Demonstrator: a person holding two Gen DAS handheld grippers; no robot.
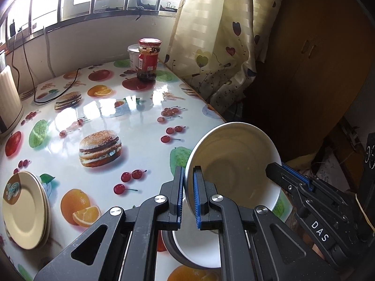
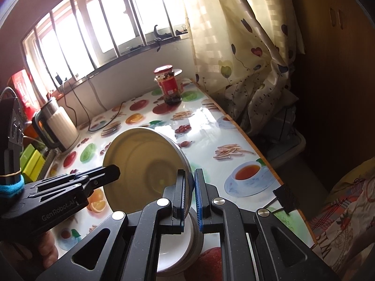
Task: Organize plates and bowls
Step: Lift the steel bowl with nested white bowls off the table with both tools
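In the left wrist view, the left tongs [image 1: 188, 195] are clamped on the rim of a white round ceramic bowl [image 1: 234, 164], which is tilted on its edge above the near right side of the worktop [image 1: 98, 117], a round surface with a glossy cover printed with burgers and fruits. The right tongs [image 1: 281, 171] come in from the right and grip the opposite rim of the same bowl. Under the lifted bowl, another white bowl with a dark outer wall [image 1: 196, 250] rests on the worktop. A small stack of cream round plates [image 1: 25, 213] lies at the left edge, well apart from the bowls. A glass jar with a red lid [image 1: 148, 58] stands far back near the flowered curtain [image 1: 222, 46]. In the right wrist view, the right tongs [image 2: 190, 196] are closed on the rim of the lifted bowl [image 2: 140, 164], and the left tongs [image 2: 110, 171] hold its other side. Below it, the lower bowl [image 2: 178, 257] sits on the worktop [image 2: 211, 117]. A cream electric kettle [image 2: 61, 126] stands at the left, and the jar [image 2: 168, 84] at the back.
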